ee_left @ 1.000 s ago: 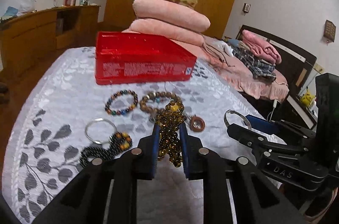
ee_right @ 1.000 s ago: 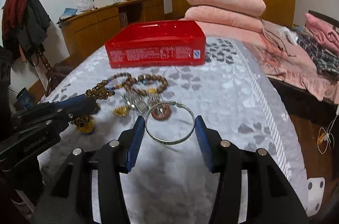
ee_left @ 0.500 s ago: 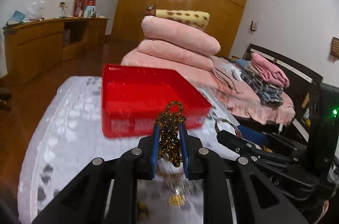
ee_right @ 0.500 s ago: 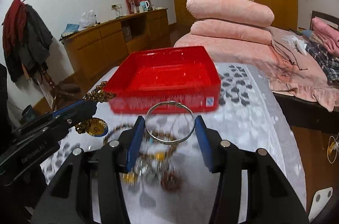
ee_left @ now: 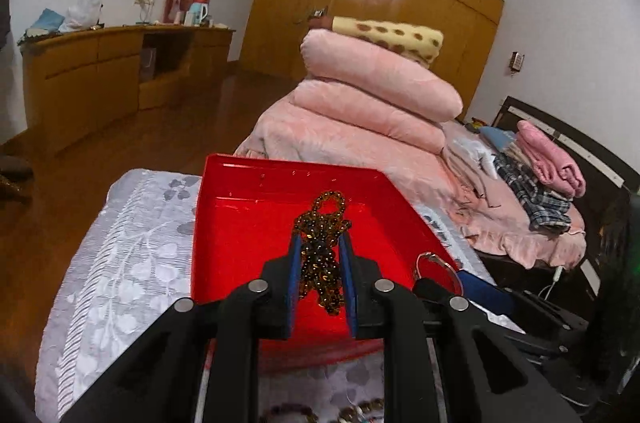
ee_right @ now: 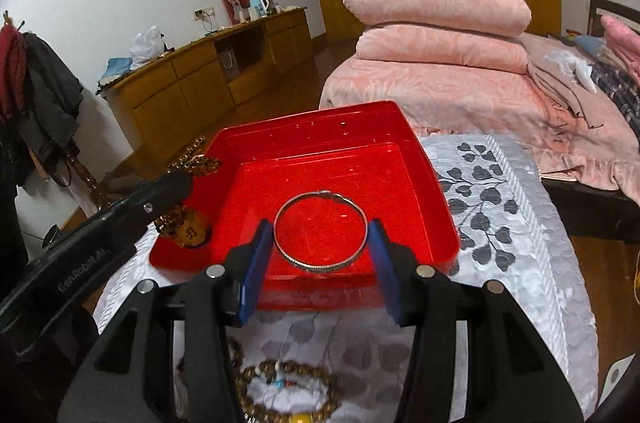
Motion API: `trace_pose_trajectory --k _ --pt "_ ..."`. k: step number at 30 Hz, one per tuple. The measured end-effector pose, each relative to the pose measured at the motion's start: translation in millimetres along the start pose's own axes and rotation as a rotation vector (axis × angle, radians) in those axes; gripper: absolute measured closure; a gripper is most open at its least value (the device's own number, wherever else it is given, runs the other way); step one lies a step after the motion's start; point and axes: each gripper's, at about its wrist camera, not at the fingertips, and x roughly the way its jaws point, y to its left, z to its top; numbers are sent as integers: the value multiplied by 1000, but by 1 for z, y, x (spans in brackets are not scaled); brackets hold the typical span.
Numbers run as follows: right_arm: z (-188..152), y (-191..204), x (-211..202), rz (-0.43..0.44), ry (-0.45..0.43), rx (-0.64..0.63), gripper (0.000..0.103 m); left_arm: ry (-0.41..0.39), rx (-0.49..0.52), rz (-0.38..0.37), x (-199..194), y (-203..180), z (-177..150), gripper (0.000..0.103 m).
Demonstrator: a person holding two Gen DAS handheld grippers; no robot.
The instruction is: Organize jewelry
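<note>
My left gripper [ee_left: 319, 255] is shut on a brown beaded necklace [ee_left: 322, 247] and holds it above the open red box [ee_left: 240, 207]. In the right wrist view the necklace's gold pendant [ee_right: 188, 231] hangs below the left gripper at the red box's [ee_right: 424, 183] left edge. My right gripper [ee_right: 320, 235] is shut on a silver bangle [ee_right: 320, 229], held flat between the blue pads [ee_right: 256, 263] over the box's near half. The bangle also shows in the left wrist view [ee_left: 438, 265].
The box stands on a white leaf-patterned cloth [ee_right: 500, 215]. A brown bead bracelet [ee_right: 288, 391] lies on the cloth below my right gripper. Folded pink quilts [ee_left: 376, 95] are stacked behind the box. A wooden cabinet [ee_left: 100, 71] runs along the left wall.
Both grippers have lifted off the cloth with their jewelry and moved forward to hover over the red box. Their grips have not changed.
</note>
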Motion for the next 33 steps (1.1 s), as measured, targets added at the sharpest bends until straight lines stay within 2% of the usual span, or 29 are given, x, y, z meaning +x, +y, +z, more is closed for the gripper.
trace_pose_trajectory --k 7,9,14,15,20,24,26,29,33 --pt "11 -6 24 3 24 18 53 60 -16 10 25 5 -3 84" --pt "11 -9 27 -1 24 25 44 72 -31 13 29 9 -2 84" --pt "9 -12 21 15 9 47 44 47 -39 18 17 14 0 68" --pt "8 -12 17 20 3 48 44 43 -37 12 12 14 0 67" --pt "-3 -13 -7 51 -23 47 40 23 2 19 -19 19 -2 50" --pt "-34 -13 -33 30 -32 19 30 22 32 30 -54 32 -22 41" --pt "-50 -10 -44 13 -33 -2 25 22 56 63 -72 39 -41 33" --pt "-77 -8 -59 -10 -27 -19 13 58 86 83 -88 46 -70 28" --pt "-104 -9 -70 -50 8 -14 6 93 75 86 -107 51 -102 19"
